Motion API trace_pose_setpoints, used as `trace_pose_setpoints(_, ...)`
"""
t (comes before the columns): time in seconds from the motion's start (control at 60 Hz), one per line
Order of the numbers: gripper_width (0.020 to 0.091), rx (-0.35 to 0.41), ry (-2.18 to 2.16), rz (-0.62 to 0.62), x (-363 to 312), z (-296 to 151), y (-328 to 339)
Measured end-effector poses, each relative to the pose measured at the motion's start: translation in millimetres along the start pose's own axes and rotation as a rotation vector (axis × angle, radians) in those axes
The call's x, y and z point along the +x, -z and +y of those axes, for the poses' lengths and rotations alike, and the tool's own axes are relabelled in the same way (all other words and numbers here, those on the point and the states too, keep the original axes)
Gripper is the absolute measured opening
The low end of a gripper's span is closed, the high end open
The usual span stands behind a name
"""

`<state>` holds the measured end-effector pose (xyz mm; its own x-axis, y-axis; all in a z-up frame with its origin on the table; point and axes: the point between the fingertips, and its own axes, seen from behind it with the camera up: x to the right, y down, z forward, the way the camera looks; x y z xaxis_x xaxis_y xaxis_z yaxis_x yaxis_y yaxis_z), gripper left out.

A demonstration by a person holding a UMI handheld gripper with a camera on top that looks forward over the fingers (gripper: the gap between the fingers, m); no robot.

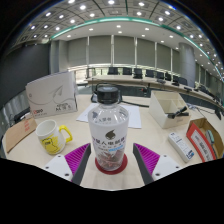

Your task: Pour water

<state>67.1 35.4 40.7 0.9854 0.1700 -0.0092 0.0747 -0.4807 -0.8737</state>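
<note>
Gripper view: water bottle (108, 128) upright between the spread fingers of the gripper (110, 165).
Bottle stands on a red coaster (110, 166) on the table (150, 125), gaps showing either side to the purple pads (146, 156). Yellow mug (52, 134) sits off to the left.

A pale bench (150, 125) carries a white sheet of paper (90, 115) lying flat toward its far side and an upright white placard (52, 95) at one end. At the other end sit an orange-and-white box (207, 135) and a small white carton (181, 146). Beyond, rows of desks with dark monitors (150, 73) stand under ceiling lights (120, 12).
</note>
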Motion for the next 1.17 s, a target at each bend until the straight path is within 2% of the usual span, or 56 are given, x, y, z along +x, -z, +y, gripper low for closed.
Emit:
trace_pose_setpoints(0.183, 0.0858, -0.045, 0.005, 0.068, -5.8, -14.6, 67.4)
trace_pose_setpoints(0.3, 0.0862, -0.065, -0.021, 0.08, -30.7, -29.1, 123.0)
trace_pose_setpoints(0.433, 0.0861, -0.116, -0.024, 0.146, -52.2, -38.5, 196.4)
trace_pose_setpoints(0.567, 0.0862, -0.131, -0.025, 0.189, -81.4, -49.0, 265.3)
trace_pose_setpoints(0.683, 0.0863, -0.154, -0.027, 0.205, -108.7, -44.1, 312.6)
trace_pose_setpoints(0.933, 0.0864, -0.168, -0.036, 0.218, -145.8, -33.5, 363.4)
trace_pose_setpoints(1.167, 0.0863, -0.173, -0.025, 0.205, -162.0, -32.0, 367.1)
